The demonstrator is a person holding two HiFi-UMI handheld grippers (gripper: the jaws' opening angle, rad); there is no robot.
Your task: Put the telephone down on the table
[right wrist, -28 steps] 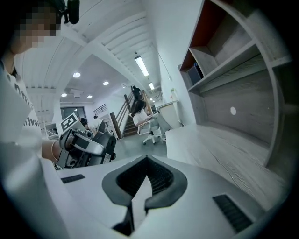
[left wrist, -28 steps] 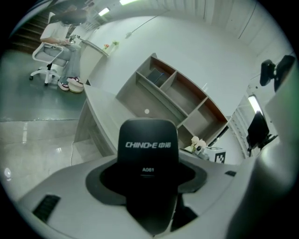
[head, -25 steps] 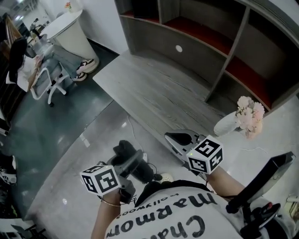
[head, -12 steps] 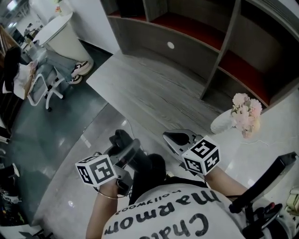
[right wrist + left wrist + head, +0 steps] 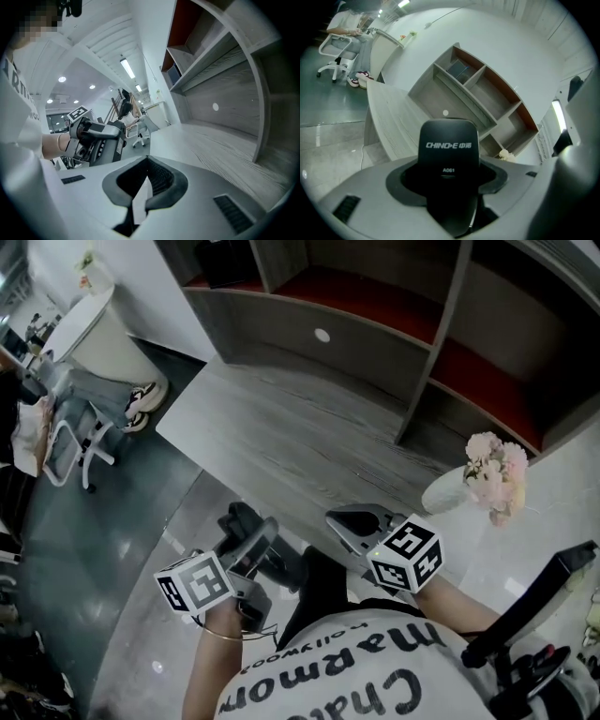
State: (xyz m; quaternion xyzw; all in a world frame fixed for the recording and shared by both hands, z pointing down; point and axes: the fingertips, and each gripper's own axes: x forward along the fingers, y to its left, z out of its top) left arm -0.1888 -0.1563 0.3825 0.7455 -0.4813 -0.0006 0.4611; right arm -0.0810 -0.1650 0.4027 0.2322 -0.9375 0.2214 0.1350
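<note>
A black telephone handset (image 5: 449, 154) with a white maker's name on it stands upright between the jaws of my left gripper (image 5: 242, 521), which is shut on it. In the head view the gripper hangs over the pale floor, short of the grey wood-grain table (image 5: 281, 427). My right gripper (image 5: 349, 519) is beside it, near the table's front edge. In the right gripper view its jaws meet at the tips with nothing between them, and the left gripper shows off to the left.
Behind the table stands a grey shelf unit (image 5: 441, 343) with red-lined compartments. A white vase of pink flowers (image 5: 492, 472) sits on a white surface at the right. A black stand (image 5: 525, 615) rises at lower right. A white office chair (image 5: 70, 432) is far left.
Both grippers have moved on towards the table, and the shelves and table edge show closer and further left. The telephone stays in the left jaws. A dark trouser leg has come in between the grippers.
</note>
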